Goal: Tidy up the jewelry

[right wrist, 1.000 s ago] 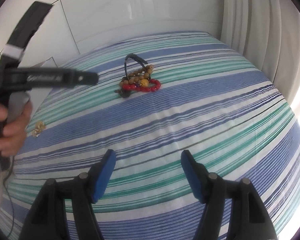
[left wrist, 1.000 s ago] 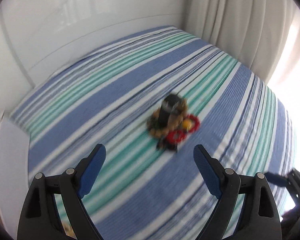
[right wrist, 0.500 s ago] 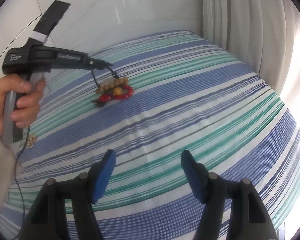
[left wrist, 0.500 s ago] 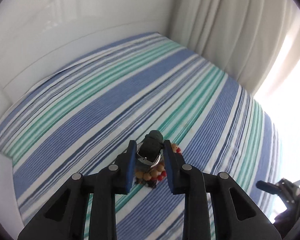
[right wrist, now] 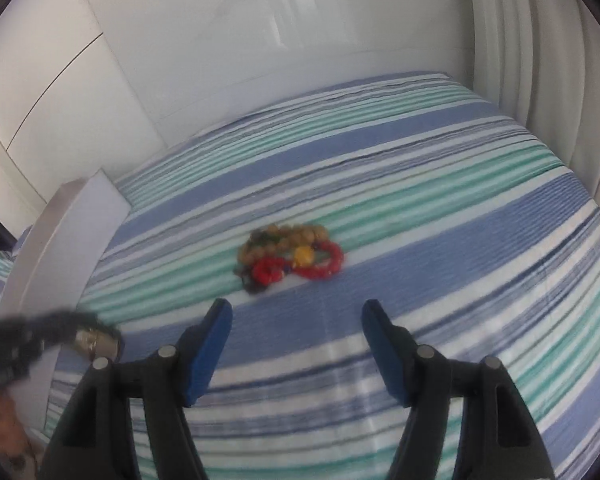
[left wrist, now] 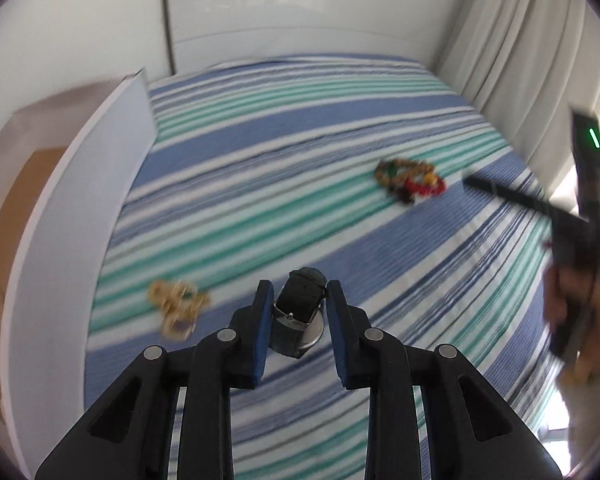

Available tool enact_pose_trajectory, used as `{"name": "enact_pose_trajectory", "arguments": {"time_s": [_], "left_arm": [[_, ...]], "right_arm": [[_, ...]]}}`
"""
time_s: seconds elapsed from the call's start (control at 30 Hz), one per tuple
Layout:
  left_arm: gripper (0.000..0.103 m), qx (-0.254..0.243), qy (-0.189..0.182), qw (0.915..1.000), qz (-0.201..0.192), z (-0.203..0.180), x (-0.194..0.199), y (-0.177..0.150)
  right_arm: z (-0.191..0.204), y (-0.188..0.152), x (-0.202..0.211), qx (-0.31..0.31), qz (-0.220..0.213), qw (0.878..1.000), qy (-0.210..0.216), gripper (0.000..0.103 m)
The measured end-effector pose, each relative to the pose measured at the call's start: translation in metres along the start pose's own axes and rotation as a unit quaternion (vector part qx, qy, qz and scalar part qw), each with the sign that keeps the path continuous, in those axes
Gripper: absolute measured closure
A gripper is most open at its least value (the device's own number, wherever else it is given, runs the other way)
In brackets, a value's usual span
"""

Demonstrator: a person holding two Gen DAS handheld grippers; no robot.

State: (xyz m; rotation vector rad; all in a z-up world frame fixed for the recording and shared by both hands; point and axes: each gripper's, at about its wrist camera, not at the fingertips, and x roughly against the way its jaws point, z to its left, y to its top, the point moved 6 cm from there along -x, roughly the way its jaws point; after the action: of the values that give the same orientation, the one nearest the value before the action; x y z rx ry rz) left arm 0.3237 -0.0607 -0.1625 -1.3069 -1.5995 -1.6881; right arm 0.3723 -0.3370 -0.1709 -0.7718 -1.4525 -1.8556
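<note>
My left gripper (left wrist: 298, 296) is shut on a black watch (left wrist: 300, 312) with a silver case, held above the striped cloth (left wrist: 260, 184). A pile of brown and red bead bracelets (left wrist: 412, 180) lies further off to the right; it also shows in the right wrist view (right wrist: 292, 258). A gold chain heap (left wrist: 176, 308) lies to the left of the watch. My right gripper (right wrist: 296, 312) is open and empty, just short of the bead pile. The left gripper with the watch (right wrist: 96, 342) shows blurred at the right view's left edge.
A white box with a brown cardboard inside (left wrist: 40, 216) stands at the left edge of the cloth; its white wall shows in the right wrist view (right wrist: 60, 232). White wall panels at the back, curtains (left wrist: 532, 60) on the right.
My left gripper has lifted the watch out of the bead pile and carried it left, toward the white box. My right gripper has moved closer to the bead pile, still open.
</note>
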Motion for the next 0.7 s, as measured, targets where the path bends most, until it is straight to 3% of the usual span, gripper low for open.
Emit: {"name": "enact_pose_trajectory", "arguments": {"time_s": [0.17, 0.3, 0.37, 0.4, 0.43, 0.5, 0.57, 0.6, 0.63, 0.7], "left_arm": [[0.077, 0.009, 0.026, 0.9996, -0.001, 0.008, 0.009, -0.03], [0.077, 0.026, 0.035, 0.999, -0.004, 0.02, 0.018, -0.045], [0.077, 0.033, 0.041, 0.9986, -0.004, 0.026, 0.02, -0.053], [0.077, 0.037, 0.042, 0.9984, -0.003, 0.027, 0.019, -0.054], [0.077, 0.04, 0.041, 0.9983, -0.002, 0.029, 0.019, -0.056], [0.077, 0.043, 0.038, 0.9983, -0.003, 0.031, 0.021, -0.06], [0.077, 0.041, 0.044, 0.9982, -0.005, 0.032, 0.023, -0.063], [0.077, 0.04, 0.046, 0.9981, -0.007, 0.033, 0.025, -0.065], [0.077, 0.041, 0.046, 0.9981, -0.007, 0.033, 0.026, -0.068], [0.077, 0.049, 0.04, 0.998, -0.005, 0.036, 0.028, -0.074]], "right_arm": [[0.009, 0.044, -0.058, 0.021, 0.067, 0.998, 0.003, 0.034], [0.052, 0.046, -0.075, 0.095, 0.102, 0.99, 0.012, 0.034], [0.078, 0.035, -0.072, 0.134, 0.112, 0.984, 0.024, 0.034], [0.088, 0.026, -0.076, 0.157, 0.123, 0.98, 0.01, 0.035], [0.094, 0.02, -0.082, 0.175, 0.129, 0.976, -0.003, 0.038], [0.096, 0.005, -0.099, 0.199, 0.149, 0.968, -0.037, 0.055], [0.089, 0.001, -0.106, 0.188, 0.146, 0.969, -0.068, 0.068], [0.088, 0.0, -0.106, 0.185, 0.135, 0.971, -0.065, 0.073], [0.09, -0.002, -0.104, 0.185, 0.129, 0.973, -0.056, 0.088], [0.099, -0.016, -0.096, 0.197, 0.136, 0.971, -0.022, 0.092]]}}
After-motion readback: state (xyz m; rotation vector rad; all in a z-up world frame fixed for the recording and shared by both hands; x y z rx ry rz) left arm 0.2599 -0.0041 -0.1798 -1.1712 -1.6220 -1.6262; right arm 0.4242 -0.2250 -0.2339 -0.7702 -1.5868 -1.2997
